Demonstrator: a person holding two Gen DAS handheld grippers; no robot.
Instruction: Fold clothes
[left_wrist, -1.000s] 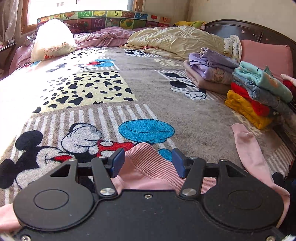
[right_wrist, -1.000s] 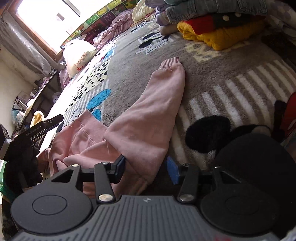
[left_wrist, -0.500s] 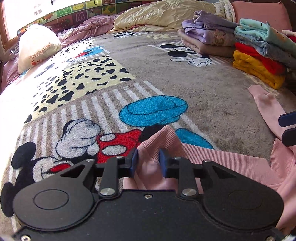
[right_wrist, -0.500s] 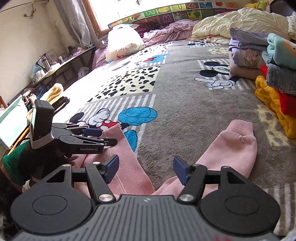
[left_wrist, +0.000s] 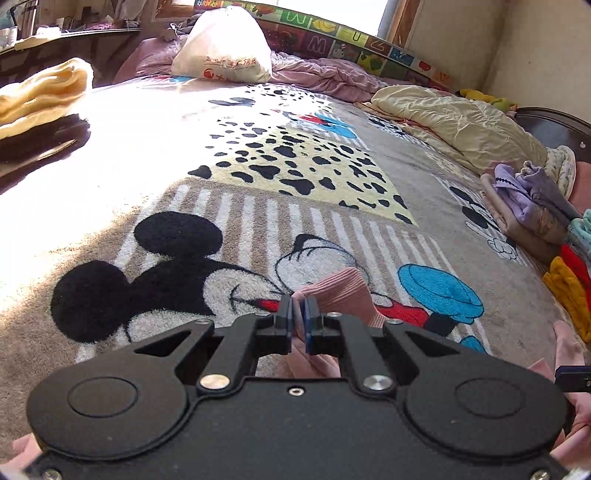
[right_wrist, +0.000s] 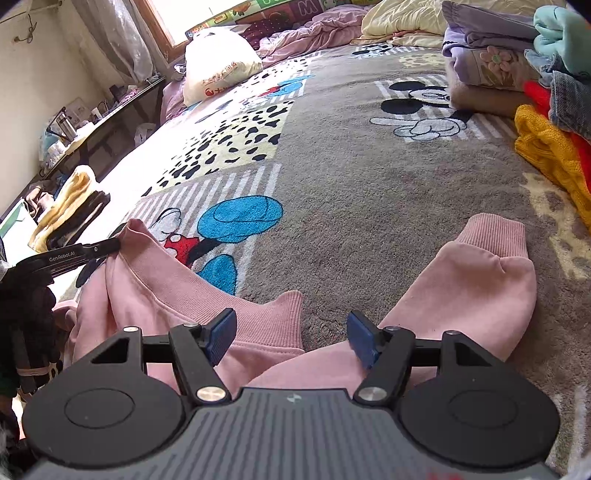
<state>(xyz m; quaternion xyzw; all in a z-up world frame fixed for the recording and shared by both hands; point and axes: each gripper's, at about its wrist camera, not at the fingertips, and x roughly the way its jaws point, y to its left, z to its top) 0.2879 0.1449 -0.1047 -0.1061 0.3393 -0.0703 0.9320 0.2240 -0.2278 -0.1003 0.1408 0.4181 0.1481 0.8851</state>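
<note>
Pink ribbed hem of a sweatshirt (left_wrist: 340, 291) is pinched between the pressed-together jaws of the left gripper (left_wrist: 299, 314), low on the cartoon-print blanket (left_wrist: 258, 177). Further right, the right gripper (right_wrist: 291, 332) hangs spread over the garment's rumpled middle, gripping nothing, the cuffed sleeve (right_wrist: 480, 266) just beside it and folded clothes (right_wrist: 546, 147) stacked beyond.

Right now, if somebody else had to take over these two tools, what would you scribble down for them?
Left hand-held gripper: shut on the ribbed hem of the pink sweatshirt.
Right hand-held gripper: open above the sweatshirt, holding nothing.
Sweatshirt lies crumpled on the cartoon blanket, one sleeve stretched out to the right.
Done: folded clothes stacked at the far right.
Left: grab with the right, spread the sweatshirt flat, fold it, add it to the stack.
</note>
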